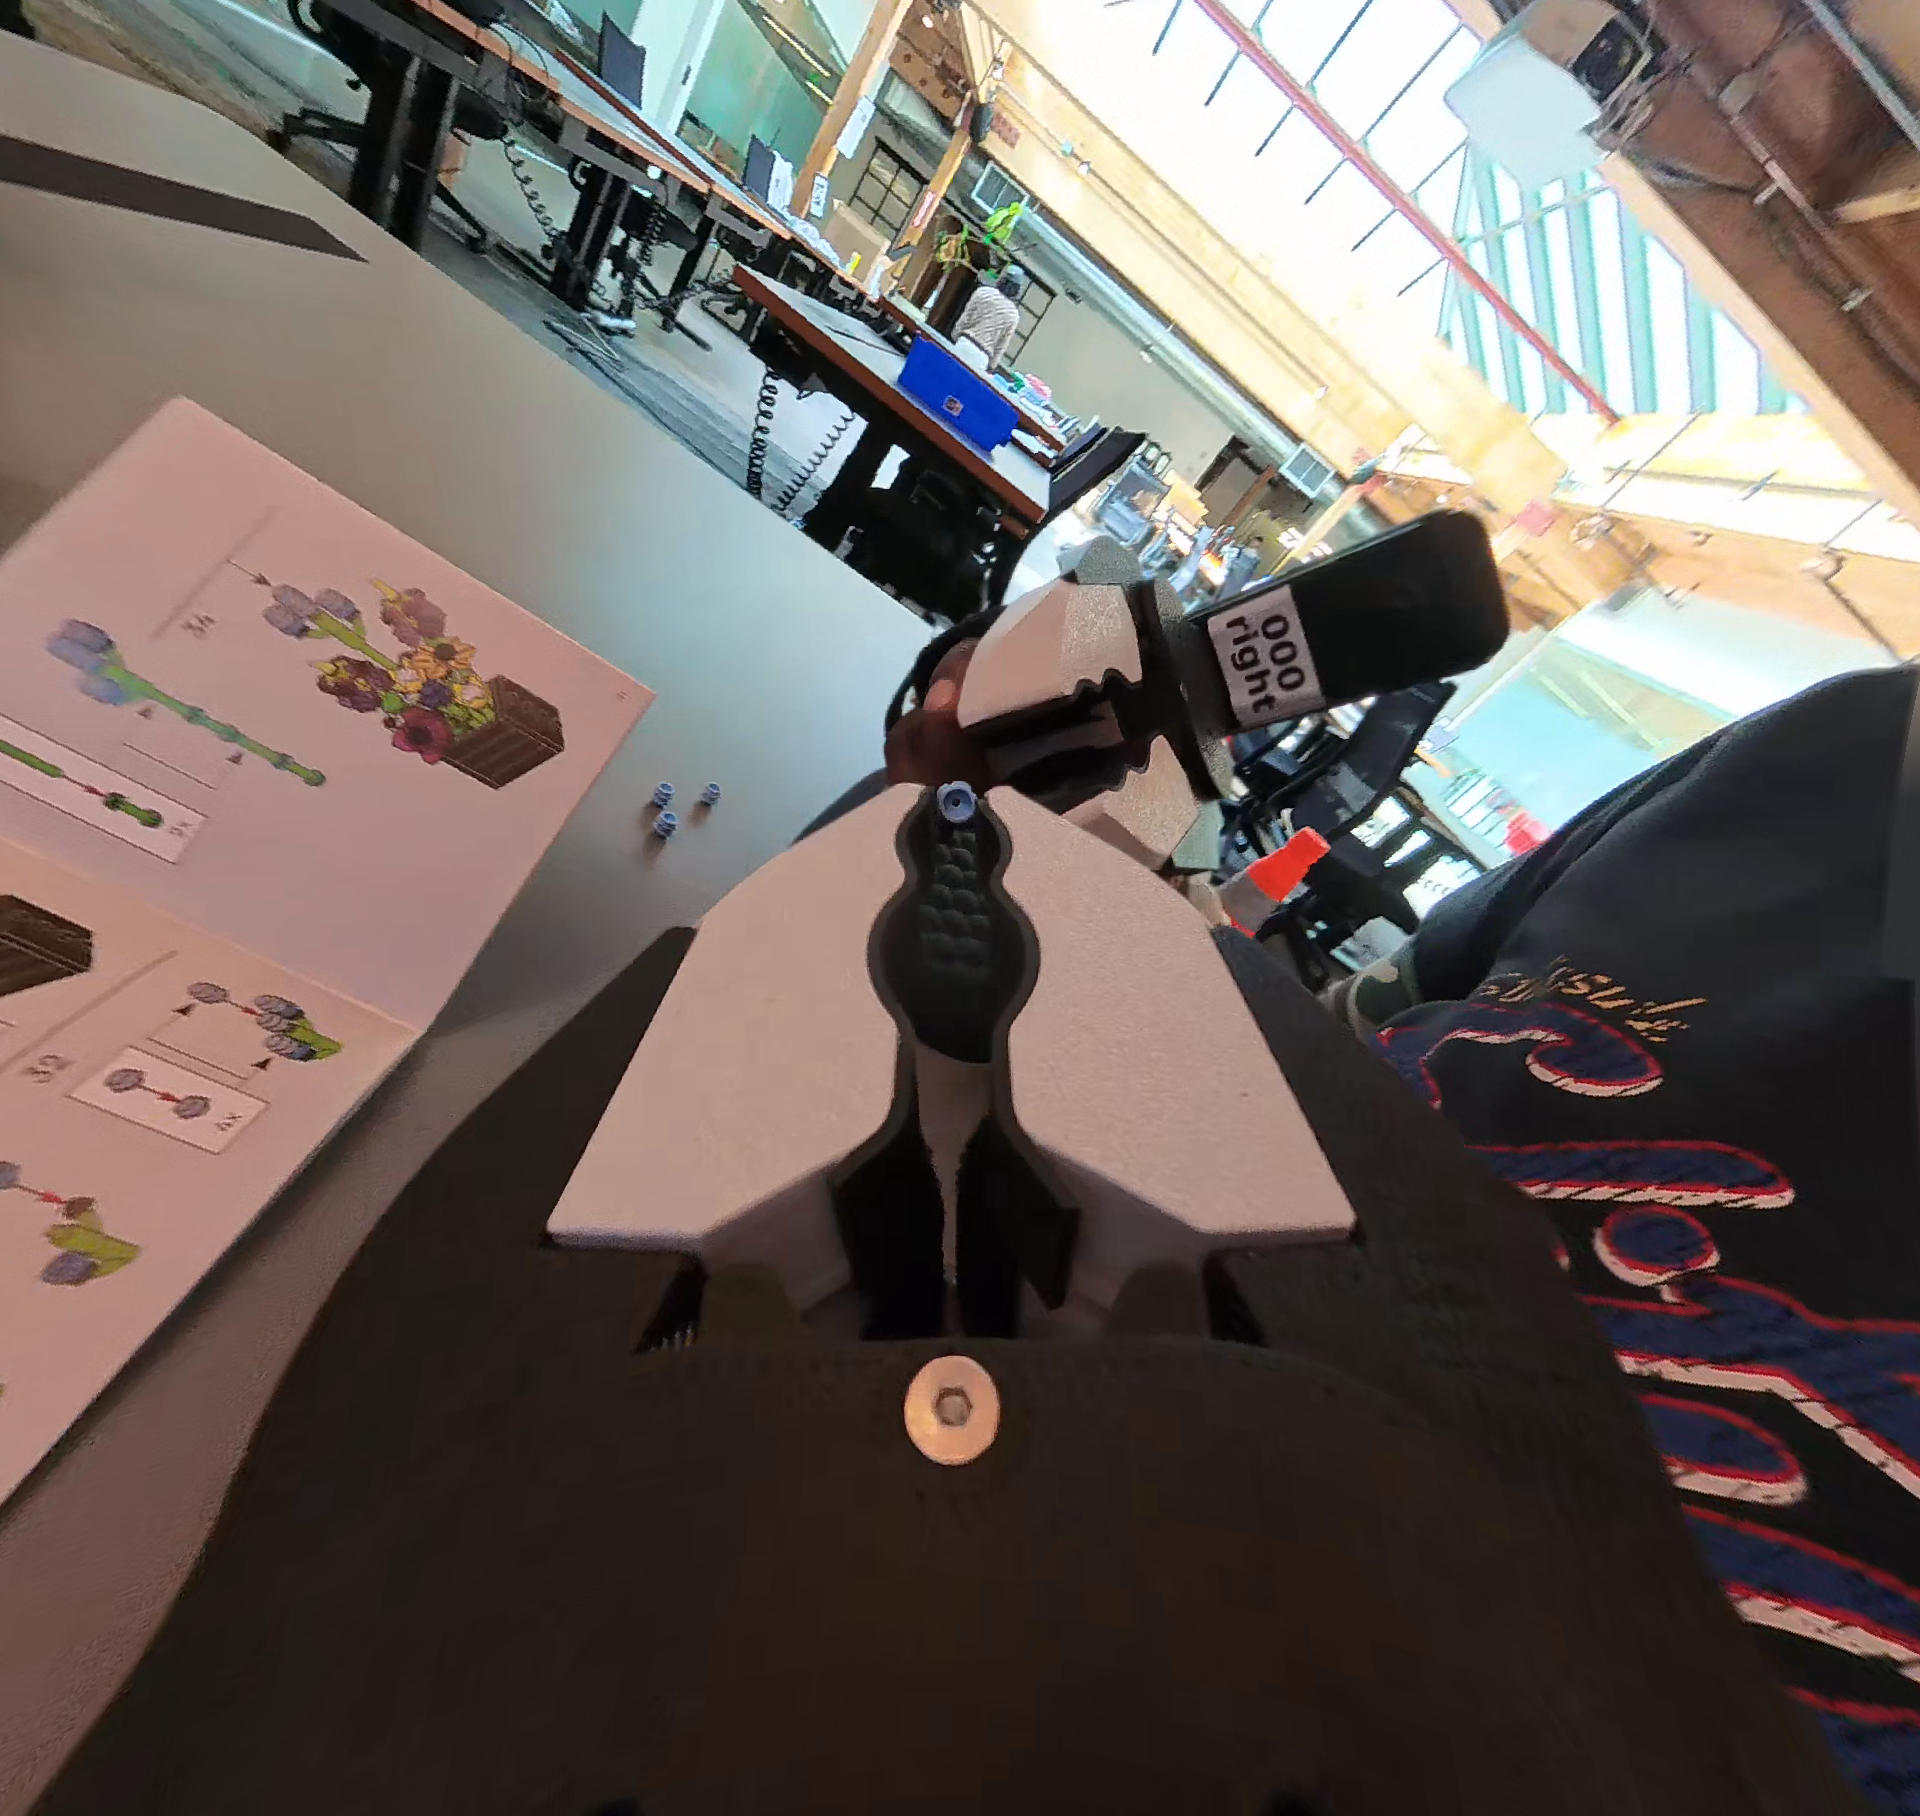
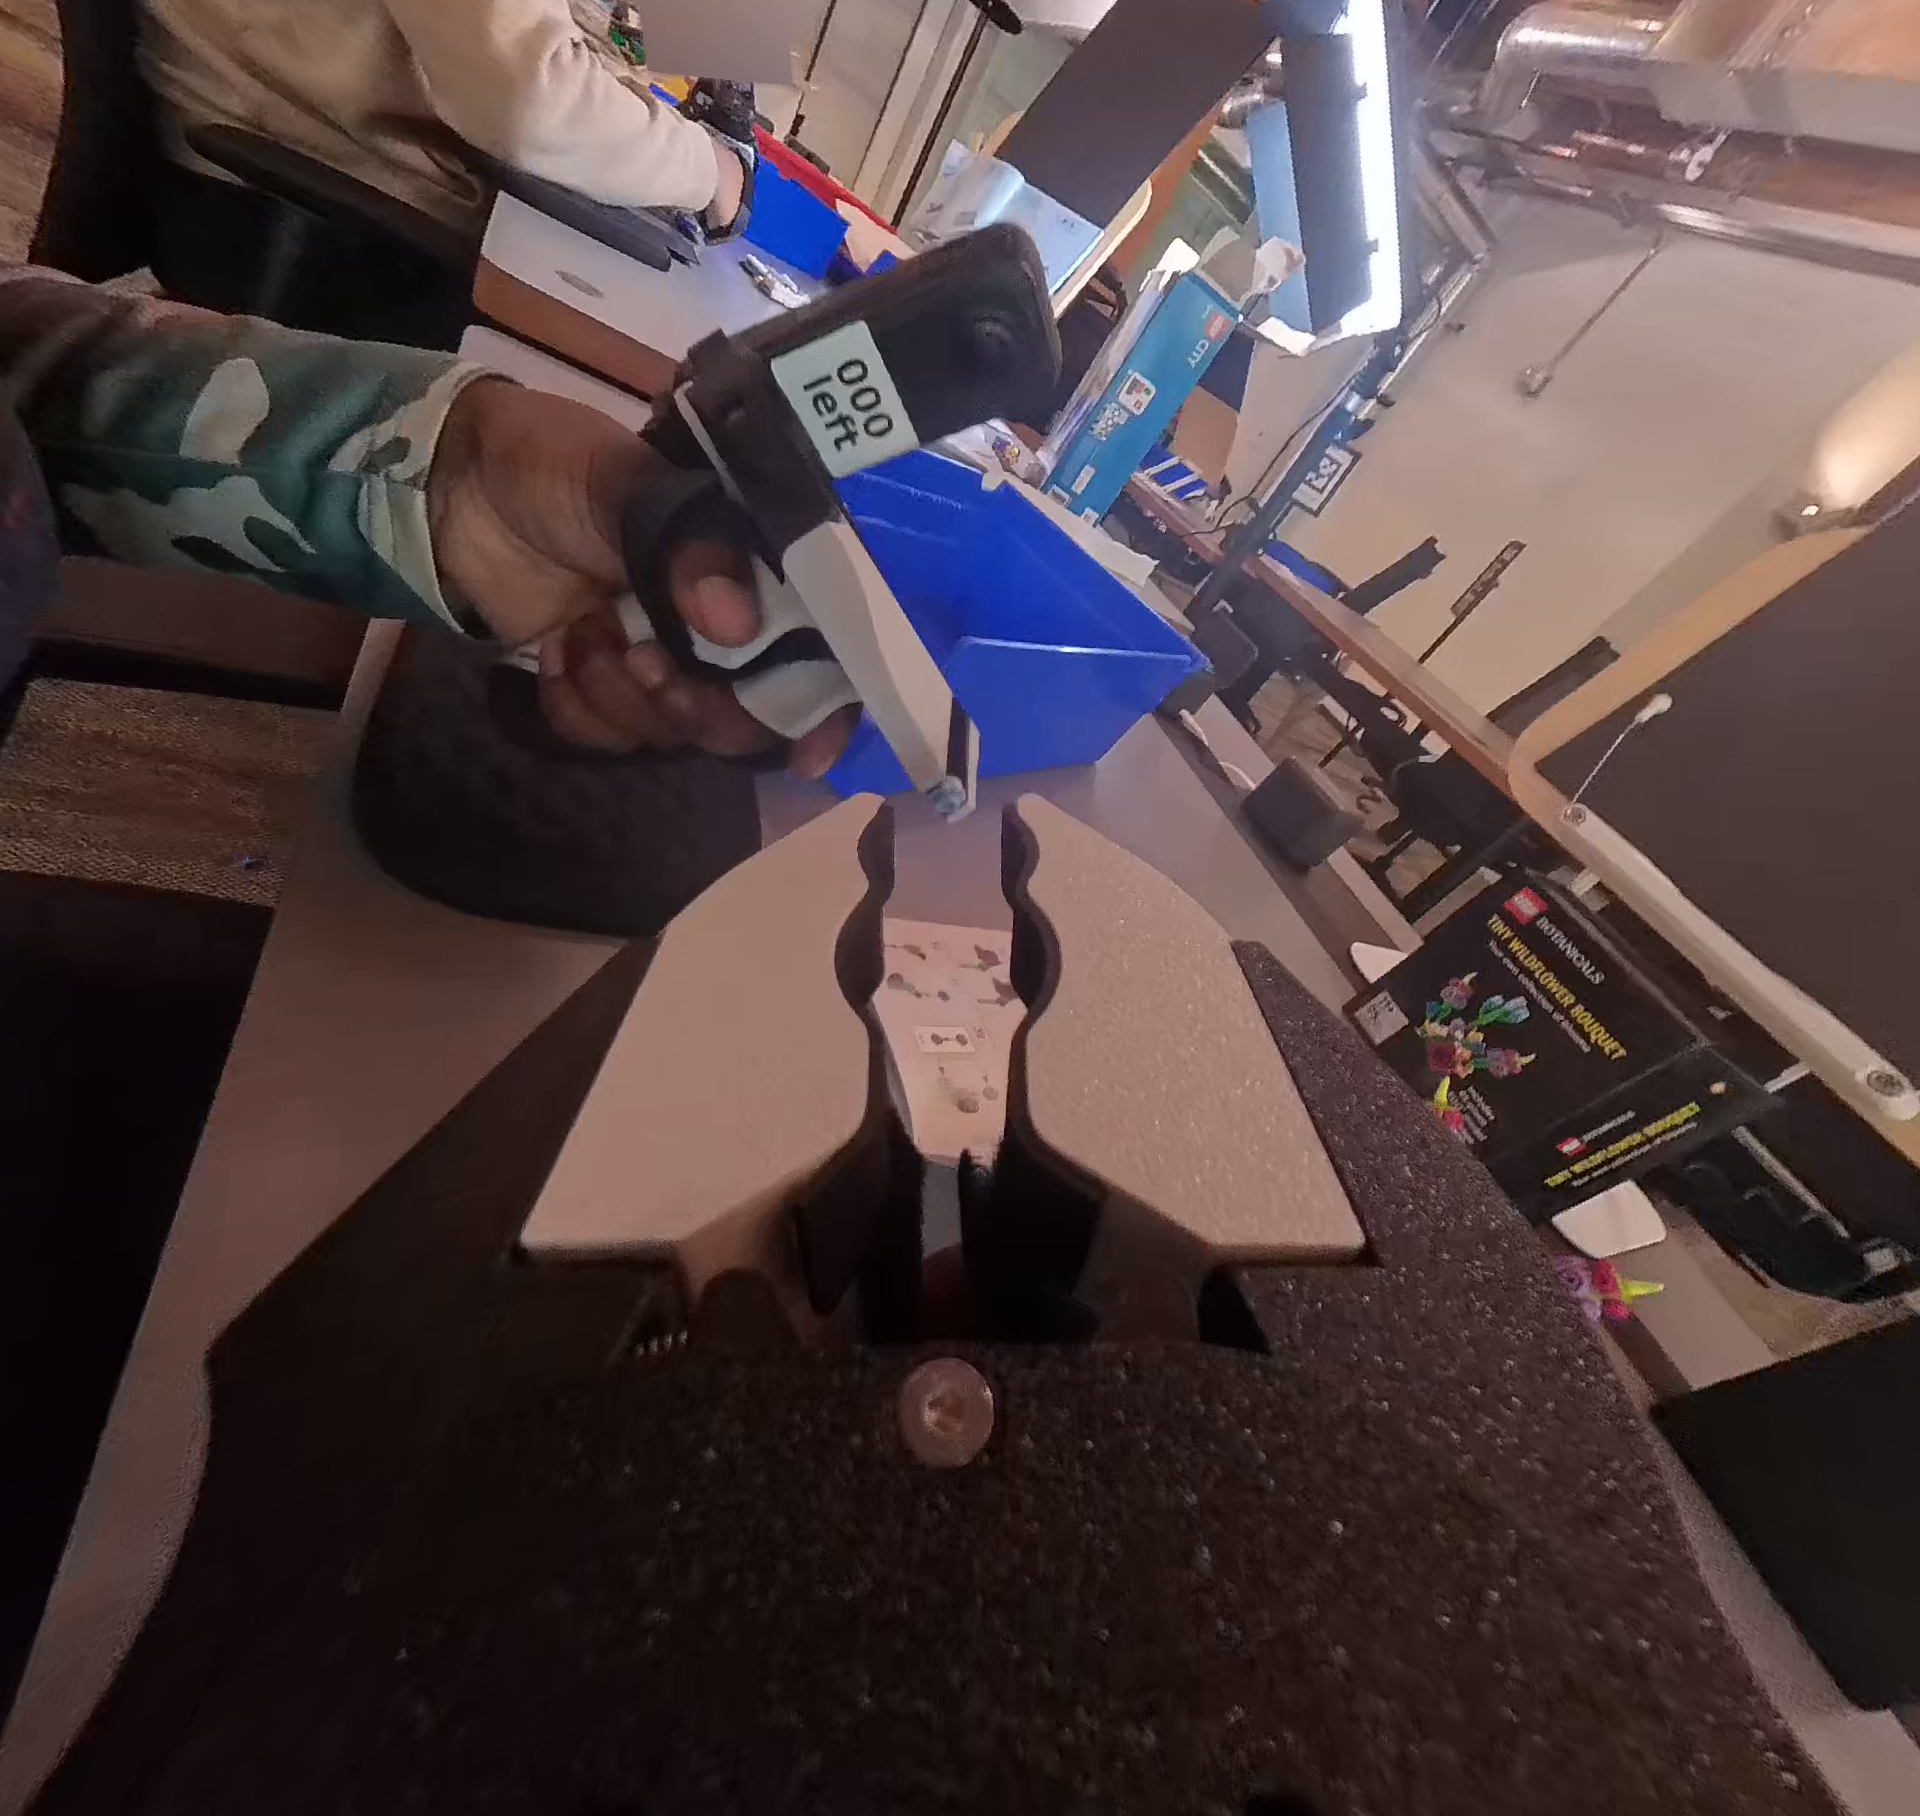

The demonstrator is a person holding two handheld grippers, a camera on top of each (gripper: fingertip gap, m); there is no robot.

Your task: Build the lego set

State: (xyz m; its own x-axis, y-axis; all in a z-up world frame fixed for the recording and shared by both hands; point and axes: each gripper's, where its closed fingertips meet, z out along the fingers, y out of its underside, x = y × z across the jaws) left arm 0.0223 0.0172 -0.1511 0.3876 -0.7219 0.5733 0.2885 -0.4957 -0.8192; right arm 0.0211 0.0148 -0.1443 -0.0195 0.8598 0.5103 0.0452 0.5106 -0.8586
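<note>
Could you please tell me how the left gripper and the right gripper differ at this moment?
The left gripper is shut on a small blue piece; the right gripper is open and holds nothing. Both have pale fingers and are lifted above the table, tips close together.

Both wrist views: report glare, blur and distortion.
Left wrist view: skylights blown out, booklet soft, wide-angle bending tilts the room; the stud in the left gripper stays sharp. Right wrist view: lamp panel glares, the right gripper is shaded, edges curve.
</note>
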